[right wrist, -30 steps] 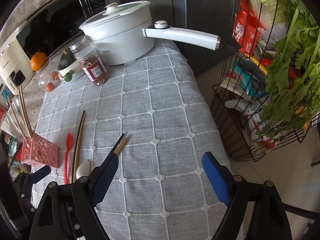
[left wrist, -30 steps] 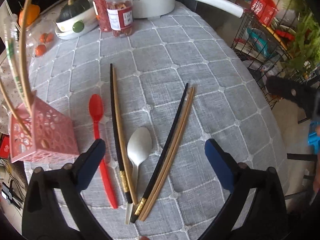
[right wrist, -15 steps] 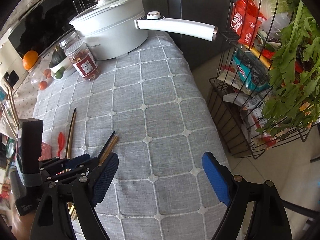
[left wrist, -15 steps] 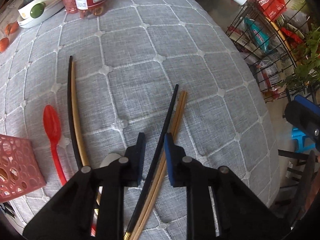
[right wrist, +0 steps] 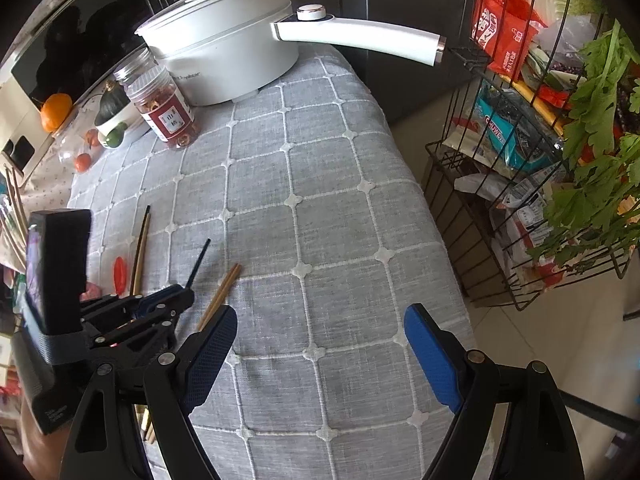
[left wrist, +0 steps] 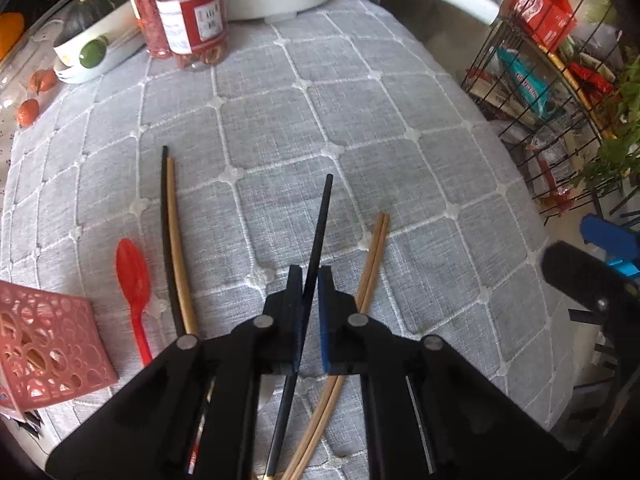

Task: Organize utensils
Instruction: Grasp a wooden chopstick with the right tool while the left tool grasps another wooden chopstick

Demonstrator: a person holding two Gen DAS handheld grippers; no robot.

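Looking along your left claw (left wrist: 310,280), you see its pads clamped on the black chopstick (left wrist: 320,224), whose tip slants up clear of the grey-clothed surface (left wrist: 360,120). Only that view shows the pink holder (left wrist: 48,344) and red spoon (left wrist: 134,276) to its left. The right wrist view alone shows your right claw (right wrist: 320,344) gaping empty, the bamboo chopsticks (right wrist: 222,294) lying just beyond its left pad.

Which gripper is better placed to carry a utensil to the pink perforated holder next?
Left. The left gripper is shut on the long black chopstick, with the pink perforated holder beside it. The right gripper hangs open over bare cloth.
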